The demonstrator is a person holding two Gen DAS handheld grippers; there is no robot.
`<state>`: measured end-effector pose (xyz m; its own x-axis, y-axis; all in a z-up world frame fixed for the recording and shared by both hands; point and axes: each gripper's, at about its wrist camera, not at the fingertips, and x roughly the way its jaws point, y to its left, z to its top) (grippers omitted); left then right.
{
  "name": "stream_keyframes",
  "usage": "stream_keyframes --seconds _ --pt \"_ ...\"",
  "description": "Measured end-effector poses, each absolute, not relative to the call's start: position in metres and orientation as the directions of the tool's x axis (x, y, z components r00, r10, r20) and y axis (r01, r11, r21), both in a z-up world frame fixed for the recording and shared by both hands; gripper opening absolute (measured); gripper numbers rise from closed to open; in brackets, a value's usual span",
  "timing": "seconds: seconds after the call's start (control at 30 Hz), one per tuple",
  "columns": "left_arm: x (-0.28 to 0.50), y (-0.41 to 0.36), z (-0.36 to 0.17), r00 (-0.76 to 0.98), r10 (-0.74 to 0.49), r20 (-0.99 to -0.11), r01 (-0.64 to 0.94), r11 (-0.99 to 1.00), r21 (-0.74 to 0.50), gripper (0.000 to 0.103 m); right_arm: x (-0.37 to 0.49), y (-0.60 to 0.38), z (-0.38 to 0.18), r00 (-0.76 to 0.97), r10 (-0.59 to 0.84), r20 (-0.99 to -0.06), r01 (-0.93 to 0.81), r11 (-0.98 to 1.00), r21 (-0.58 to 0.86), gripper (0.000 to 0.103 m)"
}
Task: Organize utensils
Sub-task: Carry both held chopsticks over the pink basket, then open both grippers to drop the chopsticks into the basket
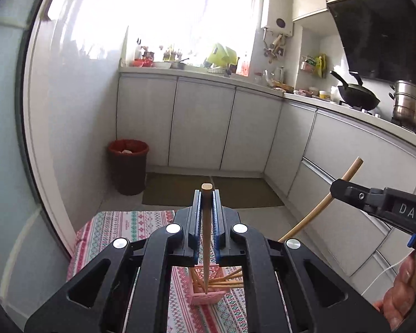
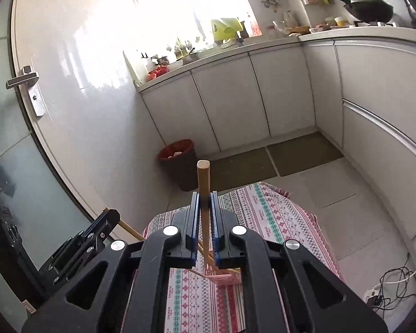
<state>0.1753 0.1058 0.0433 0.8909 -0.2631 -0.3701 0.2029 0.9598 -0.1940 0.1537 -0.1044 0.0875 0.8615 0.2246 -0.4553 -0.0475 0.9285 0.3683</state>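
Note:
My left gripper (image 1: 207, 197) is shut on a wooden chopstick (image 1: 206, 236) that stands upright. Its lower tip hangs over a pink slotted holder (image 1: 208, 298) with several chopsticks in it. The holder stands on a patterned tablecloth (image 1: 119, 227). At the right, my right gripper (image 1: 336, 187) is shut on a second chopstick (image 1: 316, 211), tilted above the table. In the right wrist view, the right gripper (image 2: 205, 198) clamps that chopstick (image 2: 203, 177) above the pink holder (image 2: 226, 279). The left gripper (image 2: 112, 216) is at the lower left with its chopstick (image 2: 129, 227).
A red-lined waste bin (image 1: 128, 163) stands on the floor by the wall beyond the table. White cabinets (image 1: 202, 122) run along the back and right, with a wok (image 1: 357, 97) and steel pot (image 1: 409, 105) on the counter. A power strip with cables (image 2: 374, 299) lies on the floor at the right.

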Motion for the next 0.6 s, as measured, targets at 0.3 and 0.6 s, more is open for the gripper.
stream_keyframes --seconds 0.3,0.6 --pt "0.226 0.102 0.0 0.864 -0.251 -0.437 0.155 0.958 -0.243 0.007 0.201 -0.104 0.05 0.831 0.225 -0.509 -0.029 0.931 0.364 0.008" --pt "0.225 0.116 0.01 0.882 -0.248 -0.4 0.133 0.946 -0.294 0.029 0.222 -0.098 0.028 0.814 0.212 -0.541 -0.015 0.939 0.345 0.008"
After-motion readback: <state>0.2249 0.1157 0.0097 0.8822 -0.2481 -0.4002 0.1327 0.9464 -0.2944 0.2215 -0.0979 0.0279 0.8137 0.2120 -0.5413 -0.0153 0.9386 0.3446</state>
